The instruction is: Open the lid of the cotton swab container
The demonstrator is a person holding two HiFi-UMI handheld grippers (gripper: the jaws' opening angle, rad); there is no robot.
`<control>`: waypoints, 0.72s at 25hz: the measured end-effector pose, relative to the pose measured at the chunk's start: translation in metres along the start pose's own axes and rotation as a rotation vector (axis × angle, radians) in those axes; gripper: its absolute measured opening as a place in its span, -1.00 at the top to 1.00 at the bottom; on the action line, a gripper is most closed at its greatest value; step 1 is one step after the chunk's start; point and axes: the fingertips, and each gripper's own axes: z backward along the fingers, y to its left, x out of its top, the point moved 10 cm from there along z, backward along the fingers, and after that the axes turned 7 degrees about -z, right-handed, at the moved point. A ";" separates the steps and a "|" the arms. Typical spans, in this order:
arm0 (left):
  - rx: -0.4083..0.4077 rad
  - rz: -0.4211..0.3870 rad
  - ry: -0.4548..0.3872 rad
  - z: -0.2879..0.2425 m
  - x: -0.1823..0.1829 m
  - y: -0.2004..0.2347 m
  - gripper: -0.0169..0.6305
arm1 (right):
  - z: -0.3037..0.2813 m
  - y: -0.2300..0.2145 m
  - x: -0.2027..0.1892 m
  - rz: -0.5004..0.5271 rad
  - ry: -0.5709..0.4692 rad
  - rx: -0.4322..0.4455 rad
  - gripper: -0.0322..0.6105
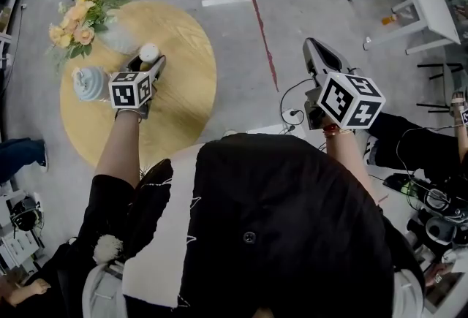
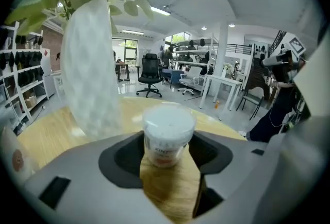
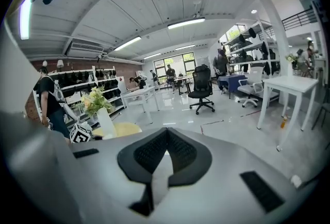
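With the left claw (image 2: 167,160) spread round the jar (image 2: 168,130) and the right claw (image 3: 166,152) pressed together, a crooked squeeze could tip it.

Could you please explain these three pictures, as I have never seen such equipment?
A person holds a hand-held two-jaw gripper in each hand. The head view looks down from their head; the other two come from cameras on the grippers. On the round light wooden table stand a white vase of yellow and peach flowers, a pale blue ribbed object and a small clear cotton swab container with white lid. The left gripper is open, the container between its jaws, ungripped. The right gripper is shut and empty, away from the table.
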 end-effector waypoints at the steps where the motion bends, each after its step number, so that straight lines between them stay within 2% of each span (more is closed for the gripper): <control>1: -0.001 0.004 -0.007 0.000 -0.001 0.000 0.09 | 0.001 0.002 -0.001 -0.001 -0.001 -0.003 0.89; 5: -0.008 0.019 -0.024 -0.001 -0.003 0.002 0.09 | 0.003 0.014 -0.007 -0.005 0.008 -0.019 0.89; 9: -0.055 0.034 -0.035 0.007 -0.003 0.002 0.11 | 0.006 0.036 -0.008 -0.017 0.016 -0.012 0.89; 14: -0.149 0.024 -0.102 0.038 0.006 -0.007 0.11 | 0.010 0.066 -0.012 -0.030 0.000 0.007 0.89; 18: -0.183 0.008 -0.120 0.070 0.012 -0.009 0.11 | 0.006 0.097 -0.023 -0.049 -0.003 0.029 0.89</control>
